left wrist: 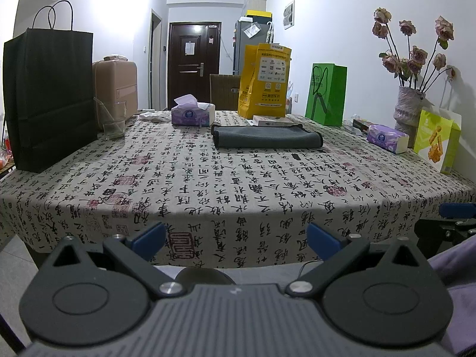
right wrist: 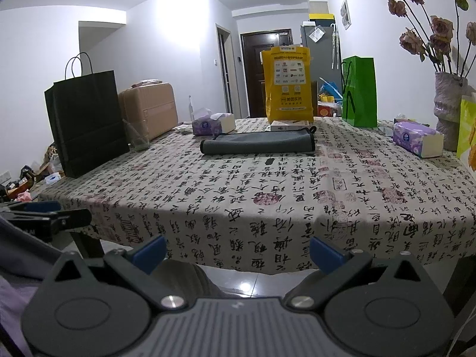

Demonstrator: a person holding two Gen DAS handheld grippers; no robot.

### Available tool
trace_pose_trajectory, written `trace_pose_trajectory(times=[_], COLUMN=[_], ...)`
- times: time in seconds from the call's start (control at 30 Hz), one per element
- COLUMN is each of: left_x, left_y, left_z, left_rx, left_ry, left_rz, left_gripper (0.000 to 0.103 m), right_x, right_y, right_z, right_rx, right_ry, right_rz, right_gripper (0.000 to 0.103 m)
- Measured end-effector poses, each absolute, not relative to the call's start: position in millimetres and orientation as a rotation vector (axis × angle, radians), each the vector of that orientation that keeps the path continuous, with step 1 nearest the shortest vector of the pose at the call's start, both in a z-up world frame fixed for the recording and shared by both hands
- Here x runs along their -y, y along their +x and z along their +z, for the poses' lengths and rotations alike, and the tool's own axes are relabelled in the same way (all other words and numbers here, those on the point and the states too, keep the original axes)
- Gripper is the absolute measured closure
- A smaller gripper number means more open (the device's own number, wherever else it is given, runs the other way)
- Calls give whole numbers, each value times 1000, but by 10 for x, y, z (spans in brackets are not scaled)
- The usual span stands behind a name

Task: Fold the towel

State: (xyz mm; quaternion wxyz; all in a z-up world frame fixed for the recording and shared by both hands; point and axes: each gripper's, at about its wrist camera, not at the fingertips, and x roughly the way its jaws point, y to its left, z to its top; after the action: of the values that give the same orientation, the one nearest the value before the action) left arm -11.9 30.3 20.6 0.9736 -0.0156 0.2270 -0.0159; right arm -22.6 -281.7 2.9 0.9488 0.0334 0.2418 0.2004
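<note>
We judge the folding done or nearly so: the grey microfibre towel (left wrist: 267, 139) lies folded far across the calligraphy-print tablecloth (left wrist: 226, 184). Our left gripper (left wrist: 236, 236) and right gripper (right wrist: 238, 253) hang wide open, empty, off the near edge.

The small flat box (left wrist: 275, 122) behind the folded towel (left wrist: 266, 136) is partly hidden by it, its print too small to read. The yellow bag (right wrist: 288, 84) covers the lower part of the door (right wrist: 258, 68). The snack bag (right wrist: 467, 132) and the flowers (right wrist: 428, 15) run off the frame's right edge.
</note>
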Motion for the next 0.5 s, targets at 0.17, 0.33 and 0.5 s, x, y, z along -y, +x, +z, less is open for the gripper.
trace_pose_trajectory(times=[0.17,0.33,0.5], left_x=[-303,-302,-302], left_y=[-118,-118,-118], left_z=[206,207,206], left_rx=[-458,-458,-458], left_ry=[-31,-32,-32], left_rz=[-32,-32,-32], left_gripper=[0,0,0], right_x=[2812,2810,2798], right_y=[-228,-223,-235], right_z=[26,21,12], right_rx=[-493,-496,-498], right_ry=[68,70,71], right_rz=[408,411,412], right_gripper=[0,0,0])
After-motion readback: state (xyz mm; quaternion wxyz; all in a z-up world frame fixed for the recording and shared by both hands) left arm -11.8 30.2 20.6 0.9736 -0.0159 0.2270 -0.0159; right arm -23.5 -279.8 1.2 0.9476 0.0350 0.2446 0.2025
